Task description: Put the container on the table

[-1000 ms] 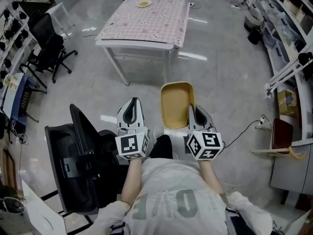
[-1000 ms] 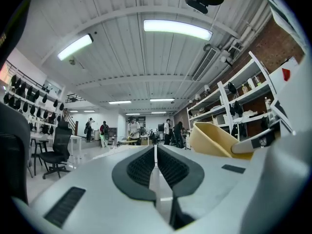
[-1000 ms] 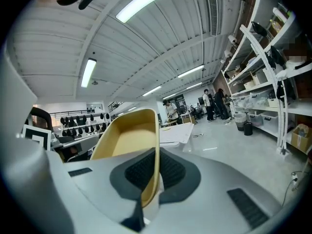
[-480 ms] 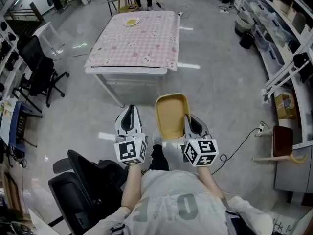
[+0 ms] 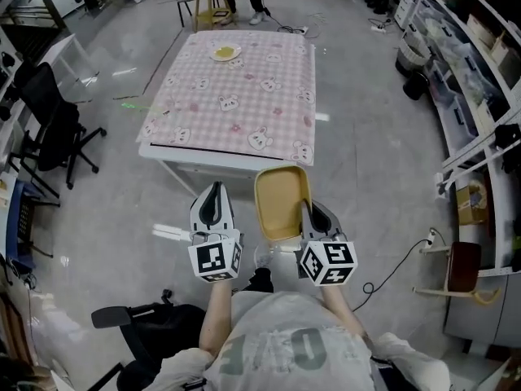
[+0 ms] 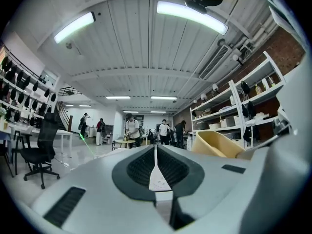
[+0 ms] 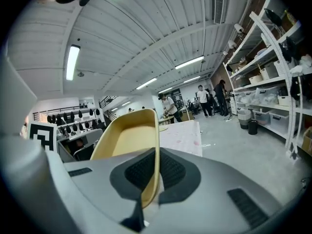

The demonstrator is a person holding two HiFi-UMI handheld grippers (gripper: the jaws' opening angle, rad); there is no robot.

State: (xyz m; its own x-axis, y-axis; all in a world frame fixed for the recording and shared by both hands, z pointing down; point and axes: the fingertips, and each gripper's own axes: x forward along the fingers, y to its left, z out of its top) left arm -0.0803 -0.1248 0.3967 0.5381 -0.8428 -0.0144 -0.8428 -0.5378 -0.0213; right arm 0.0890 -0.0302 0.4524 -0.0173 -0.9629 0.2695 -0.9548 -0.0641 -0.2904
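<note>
The container (image 5: 279, 200) is a shallow yellow tub, carried in the air just short of the near edge of the table (image 5: 203, 112), which has a pink checked cloth. My right gripper (image 5: 308, 207) is shut on the tub's right rim; in the right gripper view the rim of the container (image 7: 127, 141) runs between the closed jaws of the right gripper (image 7: 155, 156). To the tub's left, my left gripper (image 5: 214, 188) is shut and holds nothing. The left gripper view has the left gripper (image 6: 155, 151) closed, with the container (image 6: 216, 143) off to its right.
A small plate (image 5: 225, 53) lies at the table's far end. A black office chair (image 5: 47, 122) stands to the left, and another black chair (image 5: 151, 322) is behind me at lower left. Shelves (image 5: 480, 63) line the right wall. A cable (image 5: 399, 255) trails on the floor.
Both grippers and the yellow container have travelled forward toward the table, which is now much nearer. The black chair at lower left has dropped behind. The grip has stayed the same.
</note>
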